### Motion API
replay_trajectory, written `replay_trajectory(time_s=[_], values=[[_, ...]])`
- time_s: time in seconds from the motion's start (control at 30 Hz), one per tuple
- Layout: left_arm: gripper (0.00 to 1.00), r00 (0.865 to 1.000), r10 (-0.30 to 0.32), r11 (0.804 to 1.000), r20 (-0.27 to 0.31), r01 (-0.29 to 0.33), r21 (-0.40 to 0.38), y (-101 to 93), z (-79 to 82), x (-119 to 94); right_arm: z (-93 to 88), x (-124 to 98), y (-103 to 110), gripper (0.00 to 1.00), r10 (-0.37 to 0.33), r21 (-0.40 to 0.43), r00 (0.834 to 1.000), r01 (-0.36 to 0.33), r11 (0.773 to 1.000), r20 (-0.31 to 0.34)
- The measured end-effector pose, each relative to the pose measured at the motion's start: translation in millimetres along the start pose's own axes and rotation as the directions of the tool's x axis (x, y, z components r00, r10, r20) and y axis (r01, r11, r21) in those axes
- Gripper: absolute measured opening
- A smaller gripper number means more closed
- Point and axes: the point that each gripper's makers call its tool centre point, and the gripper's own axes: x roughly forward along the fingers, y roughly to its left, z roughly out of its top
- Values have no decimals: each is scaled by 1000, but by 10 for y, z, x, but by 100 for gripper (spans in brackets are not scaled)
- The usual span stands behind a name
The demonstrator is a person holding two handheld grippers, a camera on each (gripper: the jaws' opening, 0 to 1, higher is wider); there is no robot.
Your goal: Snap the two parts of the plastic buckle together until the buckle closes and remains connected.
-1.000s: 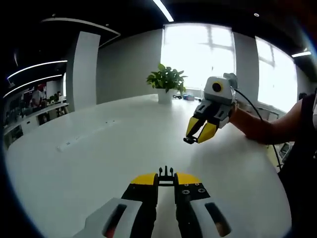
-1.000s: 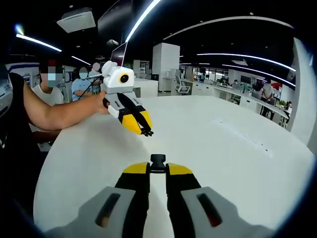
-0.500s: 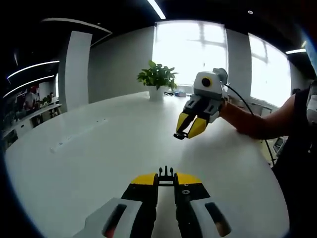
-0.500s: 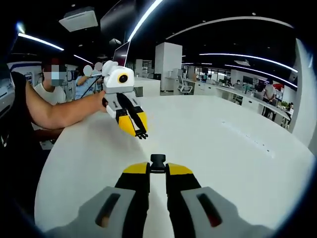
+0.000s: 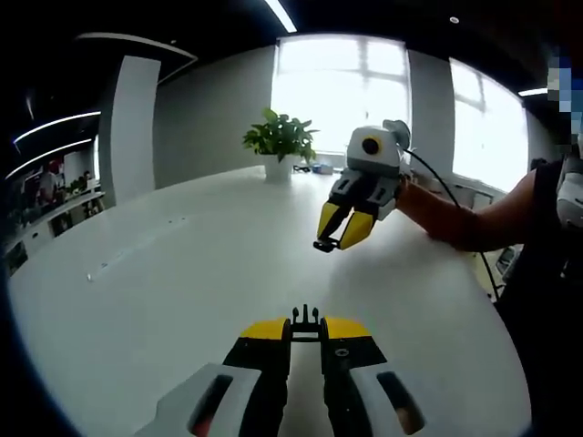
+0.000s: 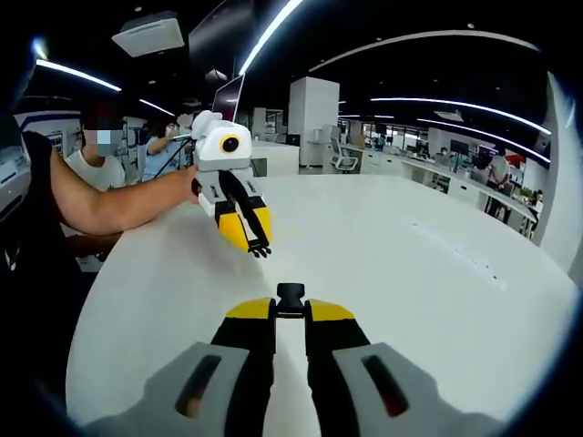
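Note:
My left gripper [image 5: 305, 328] is shut on the black pronged buckle part [image 5: 305, 318], whose prongs stick out past the yellow fingertips. In the right gripper view my right gripper [image 6: 291, 311] is shut on the black socket part [image 6: 291, 294]. Both hang over the white round table [image 5: 182, 282]. The right gripper [image 5: 327, 242] comes into the left gripper view from the upper right, with the socket part [image 5: 322, 245] at its tip. In the right gripper view the left gripper [image 6: 259, 246] points down from the upper left with the pronged part [image 6: 262, 250]. The two parts are apart.
A potted plant [image 5: 279, 144] stands at the table's far edge before bright windows. A flush socket strip [image 5: 137, 252] runs along the tabletop. The person's forearm [image 5: 451, 218] reaches in from the right. Other people sit beyond the table [image 6: 96, 164], with office desks [image 6: 428, 173] behind.
In the left gripper view the right gripper has drifted left and slightly up. In the right gripper view the left gripper has tilted more downward. Both stay shut on their parts.

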Motion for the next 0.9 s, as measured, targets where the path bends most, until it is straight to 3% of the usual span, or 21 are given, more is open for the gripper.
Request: replay_trajectory(time_s=[0.9], values=[[11,999,-38,999,31,38,10,-60,34,-35,-35,15,104,11,49,-7,999,-49,999,-8]])
